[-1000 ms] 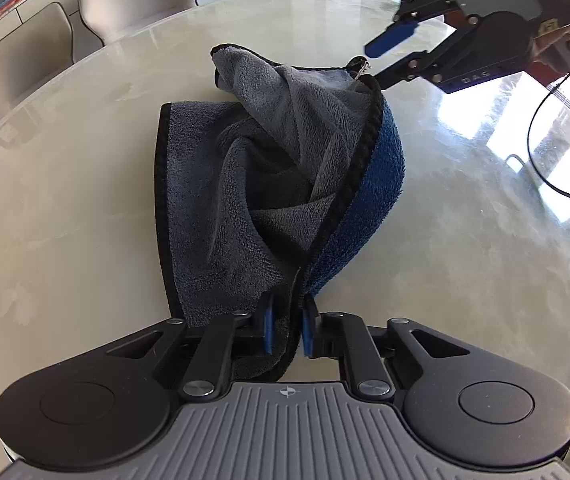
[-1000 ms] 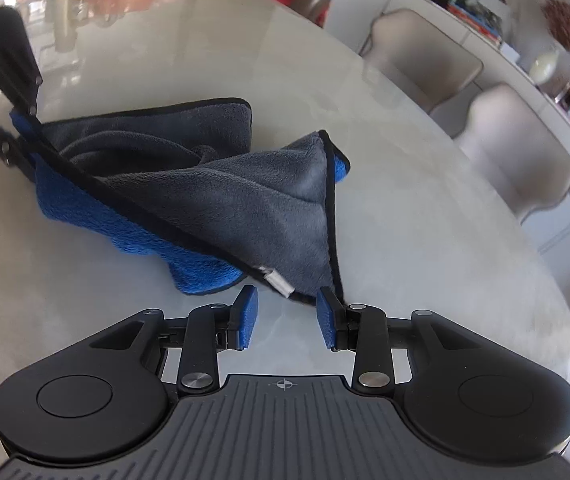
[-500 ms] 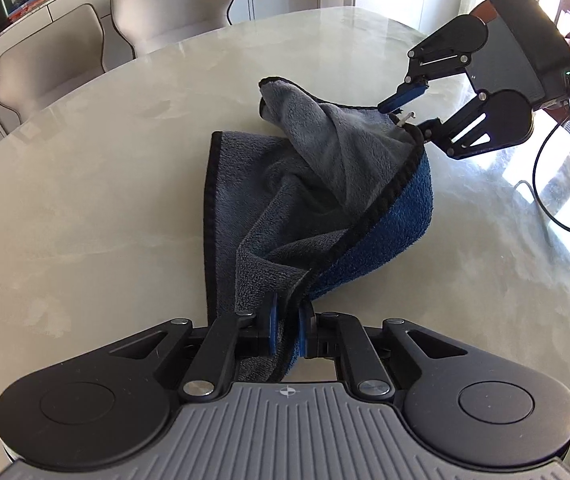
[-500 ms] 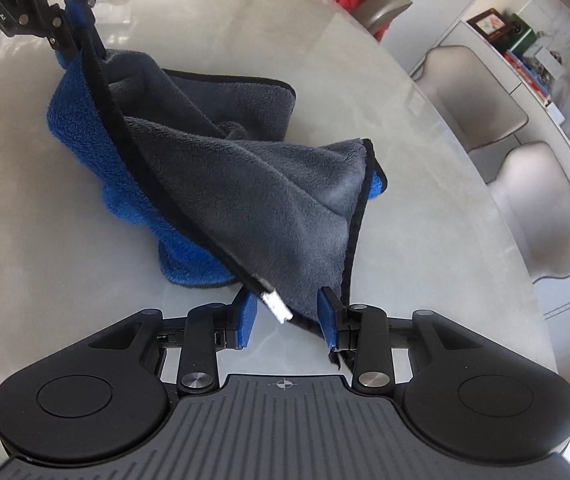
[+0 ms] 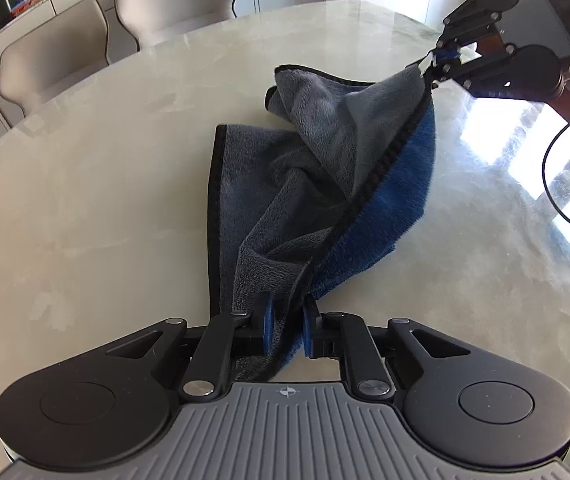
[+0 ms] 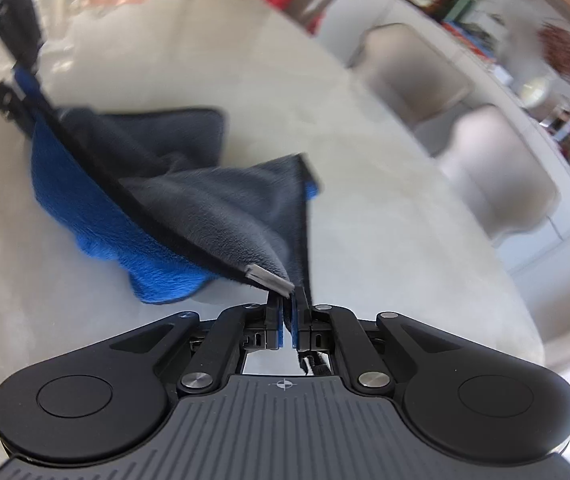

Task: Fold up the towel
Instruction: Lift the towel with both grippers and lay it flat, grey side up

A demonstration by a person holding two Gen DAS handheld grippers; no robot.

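Towel (image 5: 325,168) pinched by both: left hand-held gripper (image 5: 285,326), right hand-held gripper (image 6: 287,312); label (image 6: 267,278) shows only right view.

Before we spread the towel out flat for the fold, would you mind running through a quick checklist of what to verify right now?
1. Left gripper shut on the towel: ok, cloth sits between its fingers.
2. Right gripper shut on the towel's corner by the white tag: ok.
3. Both grips on the same black-trimmed edge: ok, it runs taut from one gripper to the other.
4. Towel free of bunching: not ok, the grey side is still crumpled and twisted in the middle.
5. Towel lifted off the table: not ok, its far part still rests there.
6. Depth of the right grip: cannot tell, the view is motion-blurred.
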